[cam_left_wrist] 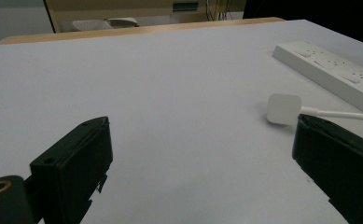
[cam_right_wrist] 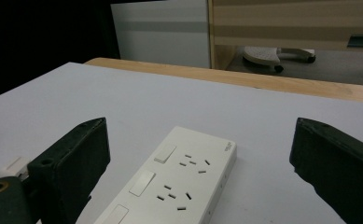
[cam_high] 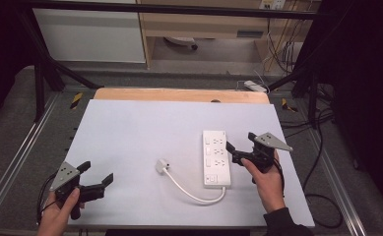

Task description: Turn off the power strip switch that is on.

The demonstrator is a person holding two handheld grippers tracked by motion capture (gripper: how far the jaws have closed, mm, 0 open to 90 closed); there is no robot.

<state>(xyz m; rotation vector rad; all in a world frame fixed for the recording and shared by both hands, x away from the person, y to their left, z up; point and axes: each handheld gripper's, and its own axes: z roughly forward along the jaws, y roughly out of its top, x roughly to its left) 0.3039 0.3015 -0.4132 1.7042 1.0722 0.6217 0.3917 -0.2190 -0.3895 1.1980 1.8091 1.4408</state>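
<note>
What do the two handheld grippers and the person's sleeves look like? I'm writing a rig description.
Both are black. The left gripper and the right gripper each carry a grey three-cornered plate with small holes on top and two blocky black jaws. A brass-coloured ring sits low beside the jaw in each gripper view. A black cable trails from each. The right hand comes out of a dark sleeve.

power strip (cam_high: 215, 158) on table (cam_high: 130, 132) right | plug (cam_high: 162, 165) just left
</note>
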